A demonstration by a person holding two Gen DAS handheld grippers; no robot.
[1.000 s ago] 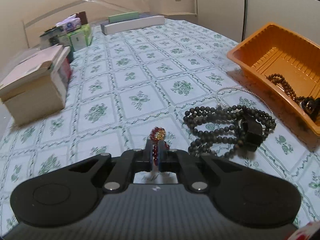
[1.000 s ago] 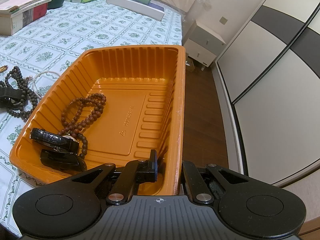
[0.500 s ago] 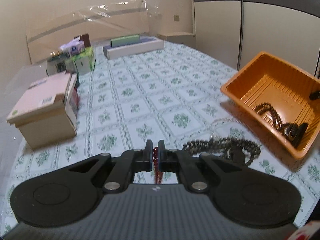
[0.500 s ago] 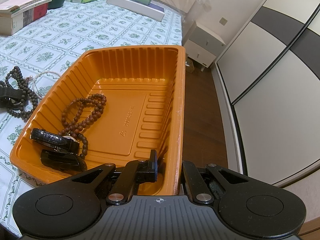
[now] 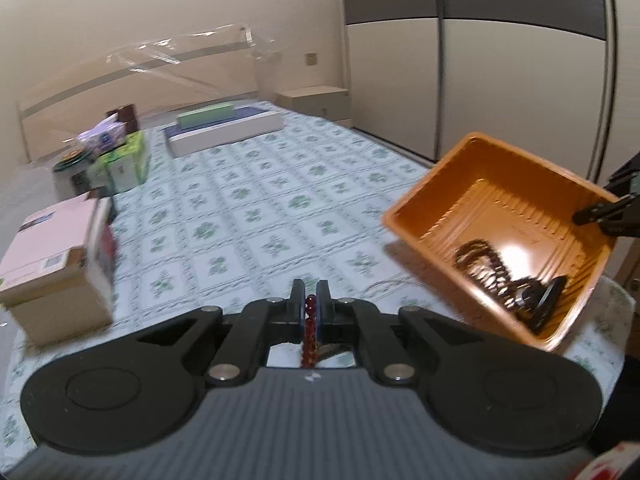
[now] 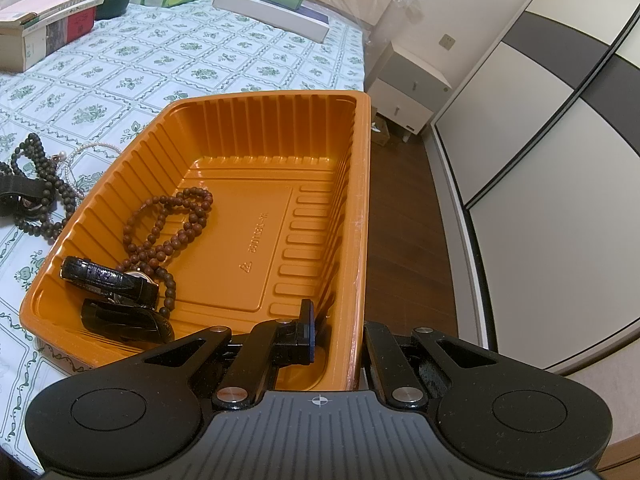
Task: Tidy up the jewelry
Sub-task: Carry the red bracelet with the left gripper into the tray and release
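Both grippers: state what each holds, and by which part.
Left gripper: a red bead bracelet, pinched by its strand. Right gripper: the orange ribbed plastic tray, by its near side wall.

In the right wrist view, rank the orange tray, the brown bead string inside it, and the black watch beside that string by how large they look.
1. orange tray, by far the largest; it holds the other two.
2 and 3. brown bead string and black watch: too close to rank; the string sprawls slightly wider, but the watch lies nearer the camera.
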